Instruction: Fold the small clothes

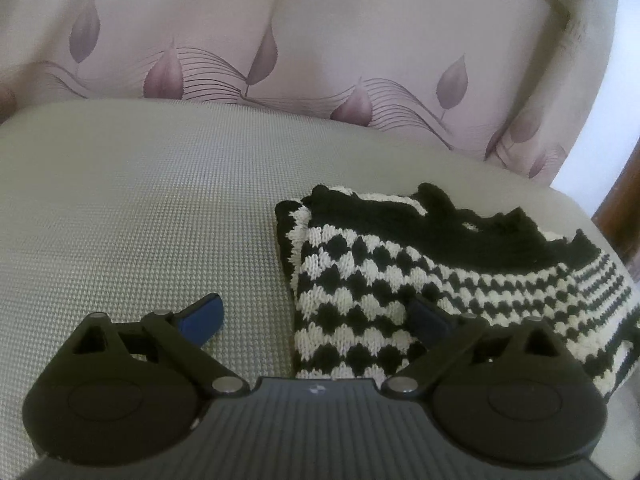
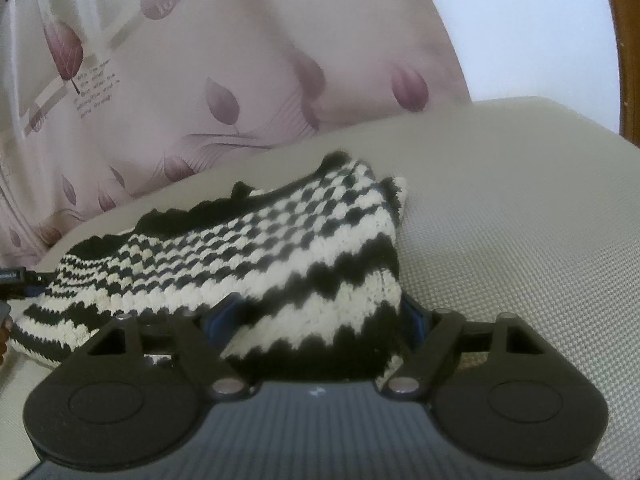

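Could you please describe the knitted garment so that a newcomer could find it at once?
Start at the leaf-printed curtain, then drop to the grey mesh cushion before it. The knitted garment lies folded there, the only black-and-cream checked piece, with a black scalloped edge.

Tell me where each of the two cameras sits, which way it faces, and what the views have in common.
Left wrist: sits on the left gripper, angled down over the grey cushion; its open blue-padded fingers straddle the near-left edge of the black-and-white knit garment.
Right wrist: sits on the right gripper, facing the same garment from its other end, knit between the fingers; the left gripper's tip shows at the far left edge.
Shared: garment, cushion, leaf-print fabric behind.
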Motion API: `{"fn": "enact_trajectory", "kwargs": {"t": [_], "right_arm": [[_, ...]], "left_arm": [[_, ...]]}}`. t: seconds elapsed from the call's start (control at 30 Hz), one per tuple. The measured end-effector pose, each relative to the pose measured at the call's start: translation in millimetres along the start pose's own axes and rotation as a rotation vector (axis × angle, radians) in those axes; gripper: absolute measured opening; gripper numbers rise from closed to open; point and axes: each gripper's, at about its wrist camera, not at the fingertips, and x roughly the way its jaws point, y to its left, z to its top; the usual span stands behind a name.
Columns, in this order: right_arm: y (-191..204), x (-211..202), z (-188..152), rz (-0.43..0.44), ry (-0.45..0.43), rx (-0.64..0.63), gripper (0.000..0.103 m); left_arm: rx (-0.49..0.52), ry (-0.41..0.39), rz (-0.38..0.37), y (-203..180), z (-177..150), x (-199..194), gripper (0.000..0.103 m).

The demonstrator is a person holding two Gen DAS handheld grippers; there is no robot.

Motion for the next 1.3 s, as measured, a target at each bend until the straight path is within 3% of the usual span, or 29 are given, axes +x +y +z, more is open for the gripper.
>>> {"fn": "enact_trajectory", "kwargs": {"t": [0.53, 0.97, 1.3], "right_arm": [[5.0, 2.2, -0.3, -0.015, 0.004, -0.032, 0.083], [5.5, 3.0, -0.1, -0.017, 0.003, -0.038, 0.083], [5.6, 2.9, 0.1, -0.017, 0.002, -0.038, 0.084]], "left_arm": [[0.081, -0.022, 0.078, -14.1, 2.1, 1.0, 0.103], [0.101, -0.025, 0.087, -17.4, 0.6, 3.4, 0.103], [0.067, -0.009, 0.048, -10.6, 2.6, 8.5, 0.103]]}}
